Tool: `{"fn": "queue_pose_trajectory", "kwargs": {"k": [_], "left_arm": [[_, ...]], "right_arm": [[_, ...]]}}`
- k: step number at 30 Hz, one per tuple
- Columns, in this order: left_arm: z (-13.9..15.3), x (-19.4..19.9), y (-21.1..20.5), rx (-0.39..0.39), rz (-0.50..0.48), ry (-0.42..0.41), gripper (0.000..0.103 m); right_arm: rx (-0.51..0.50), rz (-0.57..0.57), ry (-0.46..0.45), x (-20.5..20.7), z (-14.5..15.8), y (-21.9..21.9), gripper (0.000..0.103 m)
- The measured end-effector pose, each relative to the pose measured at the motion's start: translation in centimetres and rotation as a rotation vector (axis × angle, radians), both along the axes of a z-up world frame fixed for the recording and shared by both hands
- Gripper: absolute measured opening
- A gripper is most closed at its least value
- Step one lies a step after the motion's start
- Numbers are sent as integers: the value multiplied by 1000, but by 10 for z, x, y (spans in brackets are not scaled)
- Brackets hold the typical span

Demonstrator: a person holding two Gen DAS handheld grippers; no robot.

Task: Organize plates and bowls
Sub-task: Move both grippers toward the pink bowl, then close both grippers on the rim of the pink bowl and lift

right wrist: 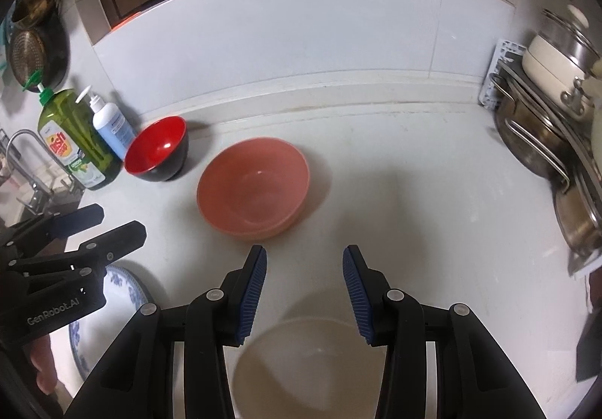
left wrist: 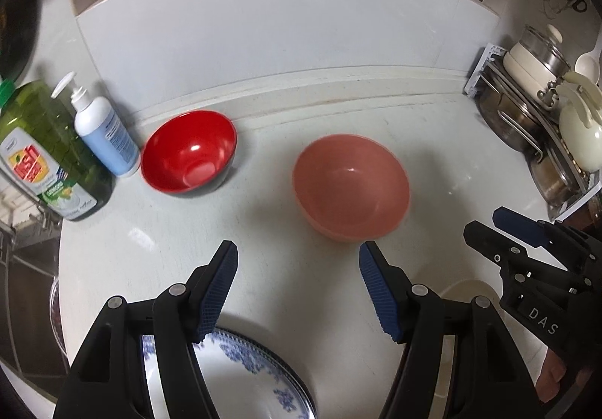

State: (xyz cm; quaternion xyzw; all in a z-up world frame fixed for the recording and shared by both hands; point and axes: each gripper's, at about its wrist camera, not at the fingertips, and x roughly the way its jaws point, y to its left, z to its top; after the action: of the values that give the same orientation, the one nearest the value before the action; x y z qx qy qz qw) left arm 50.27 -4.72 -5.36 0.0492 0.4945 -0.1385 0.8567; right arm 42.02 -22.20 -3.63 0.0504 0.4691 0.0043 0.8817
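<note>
Beige bowl (right wrist: 308, 362) beneath right tool (right wrist: 304, 261).

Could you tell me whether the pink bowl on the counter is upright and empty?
Upright and empty: the pink bowl sits rim-up on the counter, and both wrist views show its bare inner bottom.

Both my cameras look down along my fingers toward the back wall at 12 o'clock, close above the worktop (left wrist: 158, 230), sharing the pink bowl (left wrist: 351, 185) and red bowl (right wrist: 156, 150).
</note>
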Motion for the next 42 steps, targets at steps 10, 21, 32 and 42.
{"fn": "queue_pose_trajectory", "kwargs": {"k": [10,21,32,42], "left_arm": [[-21,40,-10,4,-21,38,66],[-57,76,-25,6,-30,128,55],[-82,90,-39,32,-33,180,33],[-92,87,-50,35,-35,191,10]], "right_arm": [[16,25,53,45,-13,2,43],[47,39,133,94,-42,-2,40],[34,49,197,116,-69,-1,27],[53,43,230,124,-81,-2,12]]}}
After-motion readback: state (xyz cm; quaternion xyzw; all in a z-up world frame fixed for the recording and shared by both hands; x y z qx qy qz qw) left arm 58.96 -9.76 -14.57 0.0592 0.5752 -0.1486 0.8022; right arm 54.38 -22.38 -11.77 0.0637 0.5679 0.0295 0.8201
